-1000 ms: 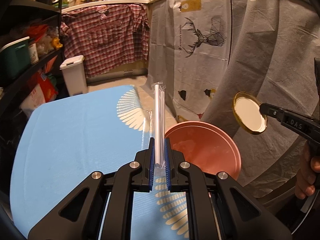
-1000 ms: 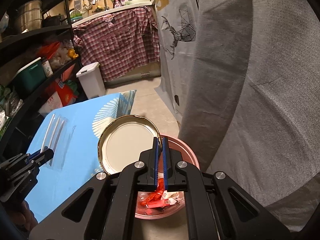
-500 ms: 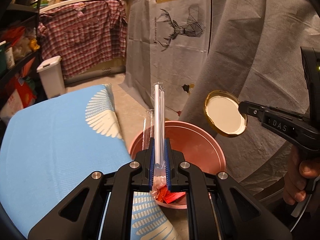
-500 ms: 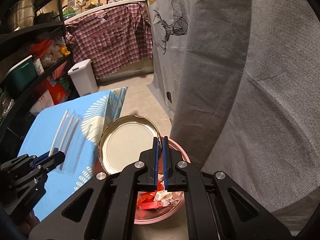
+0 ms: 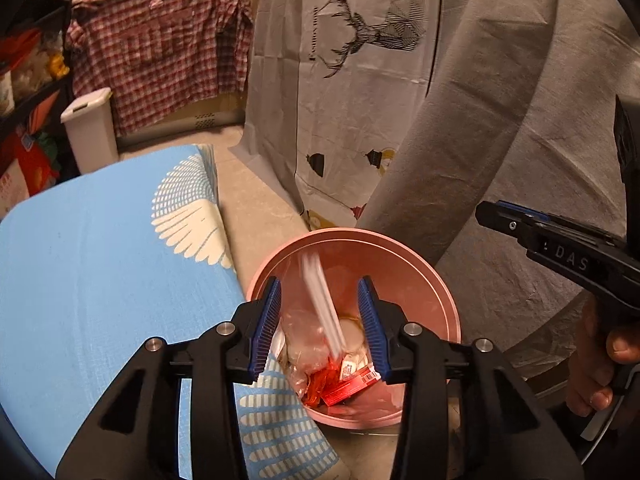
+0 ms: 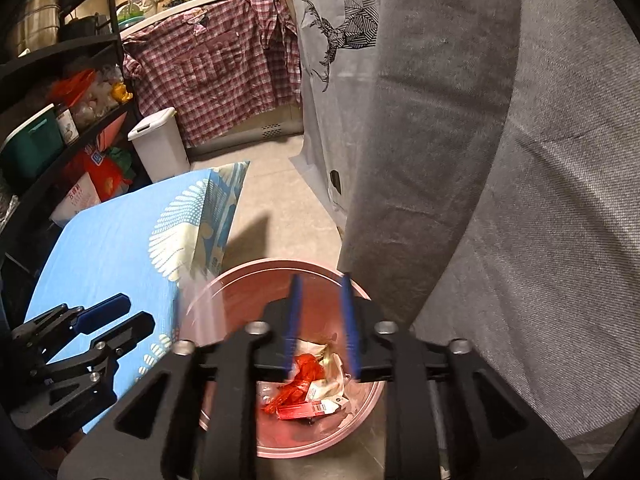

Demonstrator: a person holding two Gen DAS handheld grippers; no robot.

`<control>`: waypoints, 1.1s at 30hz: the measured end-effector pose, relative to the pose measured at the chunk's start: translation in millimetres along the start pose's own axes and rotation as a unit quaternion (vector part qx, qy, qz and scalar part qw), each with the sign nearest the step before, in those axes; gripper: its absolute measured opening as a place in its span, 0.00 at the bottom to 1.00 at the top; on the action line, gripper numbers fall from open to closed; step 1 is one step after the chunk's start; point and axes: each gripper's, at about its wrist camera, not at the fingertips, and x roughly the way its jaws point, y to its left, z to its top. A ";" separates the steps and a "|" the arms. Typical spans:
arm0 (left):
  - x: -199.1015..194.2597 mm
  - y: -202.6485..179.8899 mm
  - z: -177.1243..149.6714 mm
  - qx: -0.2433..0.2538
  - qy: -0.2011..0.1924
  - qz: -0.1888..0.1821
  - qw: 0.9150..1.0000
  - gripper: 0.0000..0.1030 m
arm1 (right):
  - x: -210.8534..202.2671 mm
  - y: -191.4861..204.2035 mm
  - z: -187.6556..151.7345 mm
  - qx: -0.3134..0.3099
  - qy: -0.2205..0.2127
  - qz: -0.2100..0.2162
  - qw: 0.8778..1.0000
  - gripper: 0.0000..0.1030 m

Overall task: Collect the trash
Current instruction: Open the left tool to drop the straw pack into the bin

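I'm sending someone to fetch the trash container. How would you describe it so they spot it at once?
Start at the table with the light blue feather-print cloth. On the floor beside its near corner, before the grey draped fabric, stands a round pink plastic bin. Unlike the tall white lidded bin further back, it is open-topped and shows red wrappers inside.

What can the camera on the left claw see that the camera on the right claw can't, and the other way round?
Only the left view shows the person's hand holding the right claw, and the wrapped straws blurred over the pink bin. Only the right view shows the black shelves with a green box. Both show the bin, its red wrapper, the blue tablecloth, the white lidded bin, and both claws open.
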 end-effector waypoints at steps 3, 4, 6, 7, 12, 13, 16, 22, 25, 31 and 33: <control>-4.3 4.8 1.1 -0.006 -0.002 0.004 1.000 0.39 | -1.2 0.0 0.4 0.001 -0.006 0.000 1.000 0.35; -7.0 5.8 1.4 -0.006 -0.004 0.005 1.000 0.39 | -1.6 0.4 0.0 0.001 -0.007 0.001 1.000 0.37; -12.6 6.8 1.1 -0.006 -0.008 0.010 1.000 0.39 | -4.7 1.6 -1.0 0.001 -0.012 0.002 1.000 0.41; -16.6 7.3 0.7 -0.006 -0.010 0.013 1.000 0.39 | -8.0 2.0 -1.6 0.001 -0.018 0.004 1.000 0.43; -42.1 9.0 -2.6 -0.006 -0.030 0.035 0.999 0.51 | -33.7 7.3 -6.4 -0.005 -0.049 0.009 0.999 0.55; -49.6 8.9 -3.9 -0.006 -0.034 0.040 0.999 0.52 | -38.0 7.7 -6.8 -0.005 -0.053 0.010 0.999 0.56; -67.3 6.4 -6.5 -0.001 -0.046 0.054 0.998 0.61 | -62.6 15.1 -9.6 -0.010 -0.079 0.014 0.997 0.62; -108.0 -16.4 -17.6 0.022 -0.076 0.082 0.994 0.71 | -113.4 23.3 -23.1 -0.020 -0.133 0.007 0.991 0.80; -125.8 -27.5 -25.0 0.033 -0.088 0.103 0.990 0.73 | -135.8 20.4 -37.1 -0.012 -0.150 0.004 0.989 0.84; -152.7 -29.9 -46.2 0.000 -0.091 0.118 0.989 0.74 | -167.1 15.4 -62.2 0.006 -0.164 -0.002 0.986 0.91; -161.4 -30.9 -55.4 -0.012 -0.095 0.123 0.988 0.74 | -174.4 17.8 -68.6 0.003 -0.162 -0.006 0.987 0.92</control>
